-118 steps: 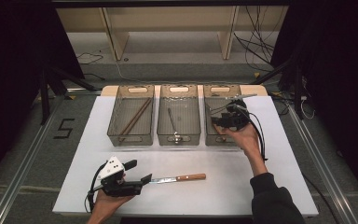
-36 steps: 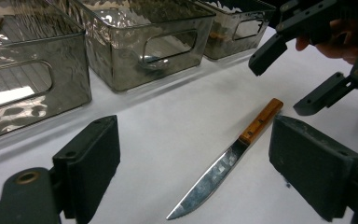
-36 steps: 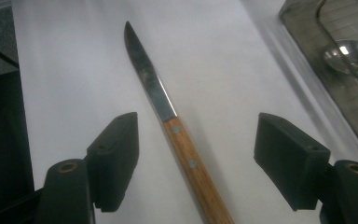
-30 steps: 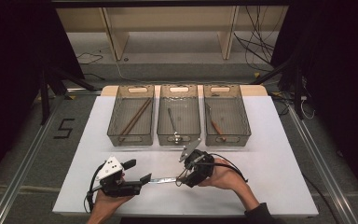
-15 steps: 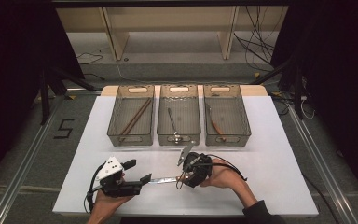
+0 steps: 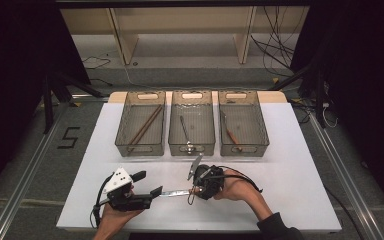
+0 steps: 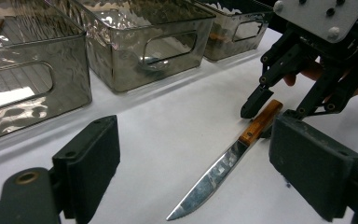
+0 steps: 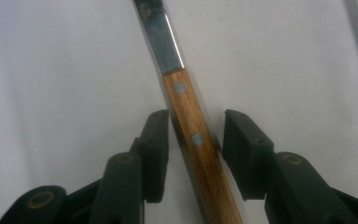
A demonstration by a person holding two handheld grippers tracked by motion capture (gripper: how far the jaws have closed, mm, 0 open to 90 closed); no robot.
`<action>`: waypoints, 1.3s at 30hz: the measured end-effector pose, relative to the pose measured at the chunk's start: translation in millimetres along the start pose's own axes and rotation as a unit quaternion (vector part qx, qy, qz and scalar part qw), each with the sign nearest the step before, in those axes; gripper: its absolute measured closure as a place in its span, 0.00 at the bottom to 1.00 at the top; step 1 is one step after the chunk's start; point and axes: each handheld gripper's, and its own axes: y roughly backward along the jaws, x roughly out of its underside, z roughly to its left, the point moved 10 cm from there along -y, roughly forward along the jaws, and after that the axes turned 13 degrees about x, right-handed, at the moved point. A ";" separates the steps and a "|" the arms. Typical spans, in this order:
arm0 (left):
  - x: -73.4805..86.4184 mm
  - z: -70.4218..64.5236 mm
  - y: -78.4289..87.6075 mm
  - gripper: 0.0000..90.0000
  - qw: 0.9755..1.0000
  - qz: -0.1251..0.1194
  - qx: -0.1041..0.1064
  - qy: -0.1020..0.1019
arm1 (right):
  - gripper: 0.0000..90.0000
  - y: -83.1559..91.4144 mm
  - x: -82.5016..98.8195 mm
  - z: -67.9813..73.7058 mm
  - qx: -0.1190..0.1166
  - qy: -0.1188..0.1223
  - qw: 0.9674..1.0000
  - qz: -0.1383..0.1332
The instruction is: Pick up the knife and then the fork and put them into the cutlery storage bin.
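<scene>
A knife [image 7: 223, 165] with a steel blade and a wooden handle [image 8: 192, 122] lies flat on the white table [image 6: 290, 165]. My right gripper [image 8: 196, 149] points down over the handle, one pad on each side. Its jaws have just been closing. The left pad is at the wood and a thin gap remains at the right pad. In the high view the right gripper [image 6: 195, 189] covers the handle and only the blade [image 6: 176, 192] shows. My left gripper [image 6: 147, 183] rests open near the blade tip, nothing between its jaws [image 7: 200, 170].
Three clear grey bins stand in a row at the back of the table: the left bin [image 6: 125, 125] holds brown sticks, the middle bin [image 6: 174, 127] a metal spoon, the right bin [image 6: 262, 127] a brown-handled utensil. A low shelf stands beyond them.
The right hand came from the right bin down to the knife handle. Over the last second it has barely shifted. The left gripper and the knife have stayed put.
</scene>
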 end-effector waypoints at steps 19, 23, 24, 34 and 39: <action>0.0 -0.1 0.0 0.18 1.000 0.000 0.000 0.000 | 0.85 1.3 -1.1 5.6 -0.002 0.035 0.999 0.004; -0.1 0.1 0.3 0.18 1.000 0.000 0.000 0.000 | 0.85 2.9 -0.9 6.1 -0.004 0.034 0.999 -0.002; -0.1 0.1 0.3 0.18 1.000 0.000 0.000 0.000 | 0.85 3.6 -1.9 5.1 0.000 0.032 0.999 -0.008; -0.4 0.2 0.8 0.18 1.000 -0.001 -0.001 -0.002 | 0.85 22.9 -9.2 -4.8 0.009 -0.003 0.998 -0.063; -1.0 0.2 1.0 0.18 1.000 -0.003 -0.002 -0.004 | 0.85 33.1 -7.8 -13.5 0.021 -0.031 0.996 -0.076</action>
